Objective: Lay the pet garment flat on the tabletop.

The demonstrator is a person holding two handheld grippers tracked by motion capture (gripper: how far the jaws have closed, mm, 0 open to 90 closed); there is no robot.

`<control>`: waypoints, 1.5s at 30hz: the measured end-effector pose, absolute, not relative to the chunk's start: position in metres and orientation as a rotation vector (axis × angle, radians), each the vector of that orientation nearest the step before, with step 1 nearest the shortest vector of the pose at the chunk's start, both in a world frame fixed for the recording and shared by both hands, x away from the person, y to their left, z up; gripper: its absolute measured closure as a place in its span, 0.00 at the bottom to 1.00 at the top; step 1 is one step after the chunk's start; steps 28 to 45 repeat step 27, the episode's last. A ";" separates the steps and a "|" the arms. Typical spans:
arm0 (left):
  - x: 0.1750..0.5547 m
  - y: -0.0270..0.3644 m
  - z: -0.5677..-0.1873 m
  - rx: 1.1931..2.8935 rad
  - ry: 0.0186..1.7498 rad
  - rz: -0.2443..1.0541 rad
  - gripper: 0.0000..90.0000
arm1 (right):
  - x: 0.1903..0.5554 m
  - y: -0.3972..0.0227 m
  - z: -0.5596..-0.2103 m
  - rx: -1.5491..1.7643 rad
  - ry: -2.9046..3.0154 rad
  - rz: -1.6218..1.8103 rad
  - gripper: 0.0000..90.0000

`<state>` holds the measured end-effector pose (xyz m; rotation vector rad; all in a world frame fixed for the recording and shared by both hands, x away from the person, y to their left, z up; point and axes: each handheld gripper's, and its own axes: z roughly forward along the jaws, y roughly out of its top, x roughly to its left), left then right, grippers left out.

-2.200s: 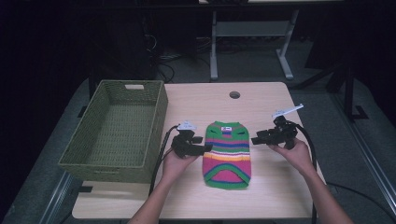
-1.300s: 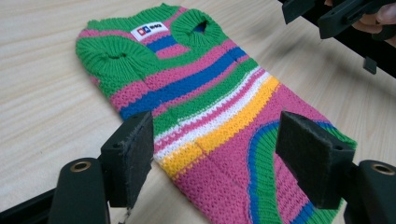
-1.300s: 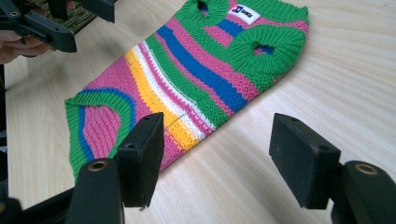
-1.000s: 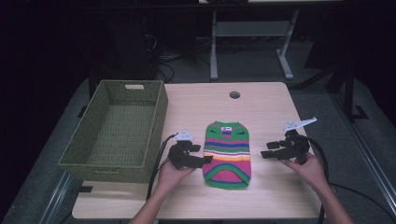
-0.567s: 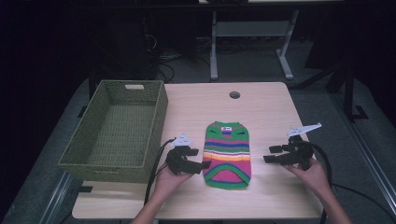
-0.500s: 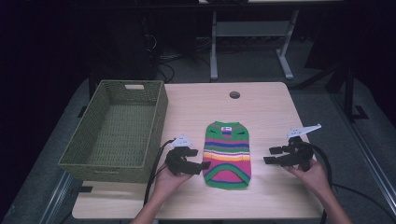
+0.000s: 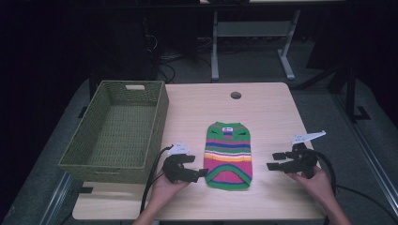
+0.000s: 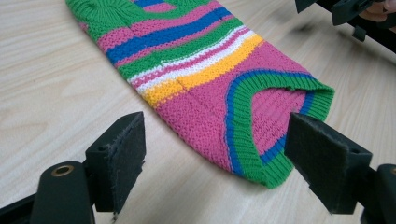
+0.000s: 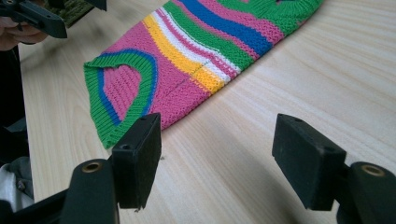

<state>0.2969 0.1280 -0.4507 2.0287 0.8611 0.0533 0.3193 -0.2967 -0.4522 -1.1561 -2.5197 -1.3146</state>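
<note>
I see the striped knitted pet sweater (image 7: 228,155) flat mid-surface, long axis running away from me, collar far. My left claw (image 7: 201,172) gapes at its near hem; my right claw (image 7: 274,161) gapes empty, apart.

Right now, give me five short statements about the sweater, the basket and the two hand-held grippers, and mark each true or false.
1. The striped sweater lies flat on the table. True.
2. The wicker basket holds the sweater. False: the basket is empty and the sweater lies beside it.
3. The left hand-held gripper is open. True.
4. The right hand-held gripper is clamped on the sweater's hem. False: it is open and apart from the sweater.
5. The sweater's hem faces the person. True.
</note>
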 end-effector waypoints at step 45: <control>0.260 0.143 -0.450 2.014 0.845 0.093 0.21 | 0.265 -0.327 -0.463 -1.242 -2.443 -1.480 0.32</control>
